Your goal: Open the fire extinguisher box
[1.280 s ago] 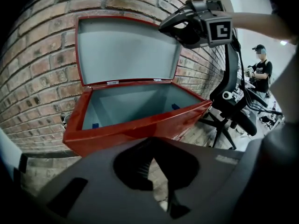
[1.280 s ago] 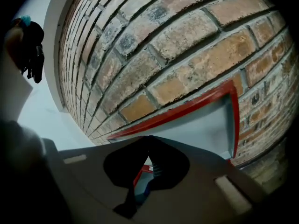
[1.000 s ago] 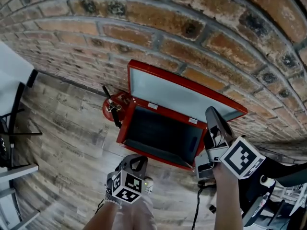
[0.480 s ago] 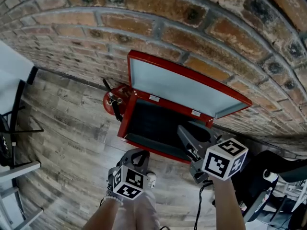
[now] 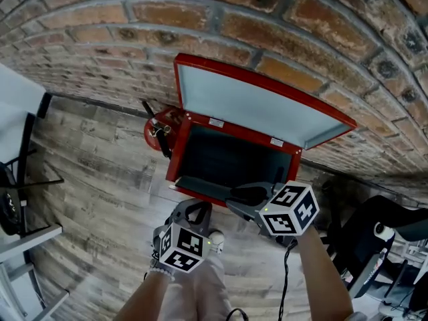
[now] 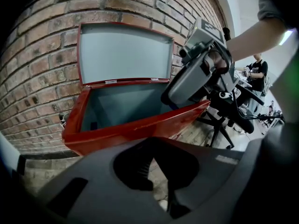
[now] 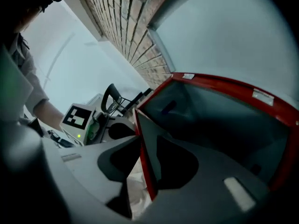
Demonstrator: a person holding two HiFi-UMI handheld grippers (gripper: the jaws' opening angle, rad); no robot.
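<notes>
Where the plank floor (image 5: 100,199) meets the brick wall (image 5: 100,39), a white surface (image 5: 15,95) sits at the far left of the head view, well apart from the work. Next to the right, a red fire extinguisher (image 5: 157,134) with a black hose stands against the bricks, just beside the left wall of the fire extinguisher box (image 5: 176,154). The box rests on the floor against the wall and is open. Its lid (image 5: 247,109) is raised and leans back on the bricks, pale inner face toward the camera, and the interior reads dark grey. The left gripper (image 5: 192,207) hangs in front of the box's front wall, near its left half and apart from it. Its jaws are pressed together at the tips with nothing between them, and its own view shows only a sliver of floor behind them. The right gripper (image 5: 241,196) sits over the front rim, right of centre, angled down toward the inside of the box. Its jaws have just been opening and now stand spread. In the right gripper view the box's red rim runs through the gap between them, and the pads do not press on it. At the far right, a black office chair (image 5: 381,239) stands on the floor near the box.
</notes>
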